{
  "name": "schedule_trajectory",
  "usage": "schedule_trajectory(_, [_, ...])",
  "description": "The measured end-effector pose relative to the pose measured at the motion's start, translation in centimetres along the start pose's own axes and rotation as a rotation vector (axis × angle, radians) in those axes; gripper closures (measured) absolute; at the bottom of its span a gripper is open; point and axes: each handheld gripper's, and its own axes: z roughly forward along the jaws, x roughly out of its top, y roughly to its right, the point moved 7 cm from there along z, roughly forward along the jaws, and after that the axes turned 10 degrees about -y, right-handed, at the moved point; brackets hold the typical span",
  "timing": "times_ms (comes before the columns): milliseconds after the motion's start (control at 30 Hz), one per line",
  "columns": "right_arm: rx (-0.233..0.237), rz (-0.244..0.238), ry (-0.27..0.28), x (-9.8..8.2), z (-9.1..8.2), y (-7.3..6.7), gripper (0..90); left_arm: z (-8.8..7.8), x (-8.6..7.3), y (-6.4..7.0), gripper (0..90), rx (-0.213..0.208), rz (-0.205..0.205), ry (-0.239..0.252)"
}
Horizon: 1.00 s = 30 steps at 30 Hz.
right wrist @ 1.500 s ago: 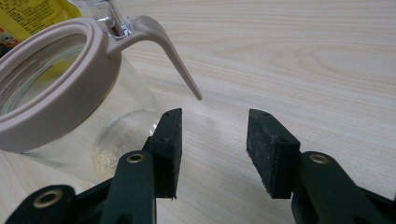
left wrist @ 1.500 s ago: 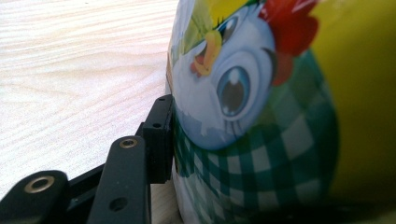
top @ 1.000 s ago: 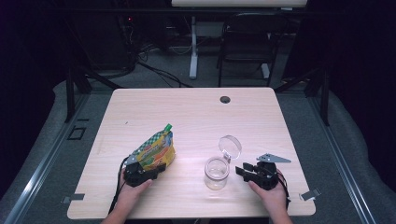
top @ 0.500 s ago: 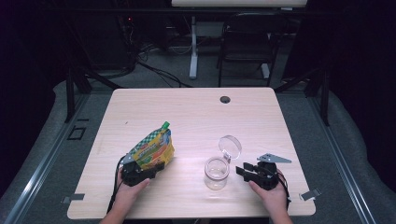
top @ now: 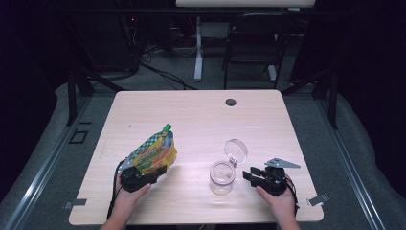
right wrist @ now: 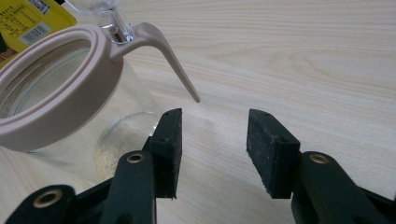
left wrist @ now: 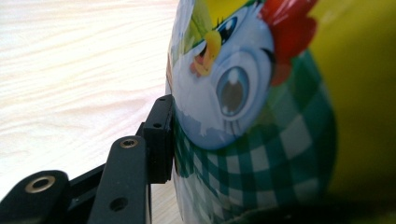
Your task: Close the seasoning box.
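Dark floor and a chair lie behind our pale wooden bench (top: pixel 201 120). Our left gripper (top: pixel 135 176) pinches the yellow spouted pouch (top: pixel 154 151) in its jaws, tilted above the bench's near left. Our right gripper (top: pixel 261 176) rests with jaws spread and bare, just beside the open glass jar (top: pixel 222 176).

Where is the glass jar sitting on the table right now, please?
In the high view the glass jar stands lid-open near the table's front edge, right of centre, between the pouch and the right gripper, closer to the gripper.
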Motion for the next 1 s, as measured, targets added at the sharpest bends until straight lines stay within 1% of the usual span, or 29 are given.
schedule_trajectory(100, [-0.005,-0.008,0.004,0.0,-0.1,-0.1,55.5,-0.3,0.1,-0.1,54.8,0.01,0.002,0.003])
schedule_trajectory(167, [-0.014,-0.017,0.002,0.0,-0.1,-0.1,55.5,-0.6,0.1,-0.2,54.8,0.026,0.004,0.006])
schedule_trajectory(267, [-0.019,-0.032,0.006,0.0,-0.2,-0.3,55.5,-0.9,0.2,-0.5,54.8,0.064,0.027,0.007])
schedule_trajectory(367, [-0.025,-0.045,0.011,0.1,-0.4,-0.5,55.5,-1.3,0.3,-0.6,54.8,0.083,0.04,0.011])
schedule_trajectory(400, [-0.026,-0.048,0.013,0.1,-0.5,-0.5,55.5,-1.4,0.4,-0.6,54.8,0.099,0.045,0.007])
schedule_trajectory(467, [-0.033,-0.051,0.023,0.2,-0.7,-0.6,55.5,-1.6,0.5,-0.7,54.8,0.112,0.052,0.019])
schedule_trajectory(500, [-0.03,-0.05,0.03,0.2,-0.8,-0.6,55.5,-1.7,0.5,-0.7,54.8,0.122,0.058,0.021])
schedule_trajectory(733, [-0.038,-0.052,0.055,0.4,-1.5,-0.7,55.5,-2.0,0.6,-0.7,54.8,0.152,0.08,0.016])
schedule_trajectory(800, [-0.04,-0.061,0.063,0.5,-1.7,-0.9,55.5,-2.0,0.6,-0.5,54.8,0.162,0.09,0.021])
schedule_trajectory(833, [-0.041,-0.067,0.068,0.6,-1.9,-1.0,55.5,-2.1,0.6,-0.5,54.8,0.168,0.1,0.008])
schedule_trajectory(900, [-0.048,-0.075,0.08,0.7,-2.1,-1.3,55.2,-2.0,0.7,-0.3,54.8,0.171,0.114,0.01])
schedule_trajectory(967, [-0.05,-0.089,0.091,0.8,-2.3,-1.6,55.2,-1.9,0.7,-0.1,54.8,0.177,0.131,0.006])
schedule_trajectory(1000, [-0.058,-0.104,0.095,0.9,-2.6,-1.9,55.1,-1.9,0.7,0.0,54.8,0.18,0.139,0.002])
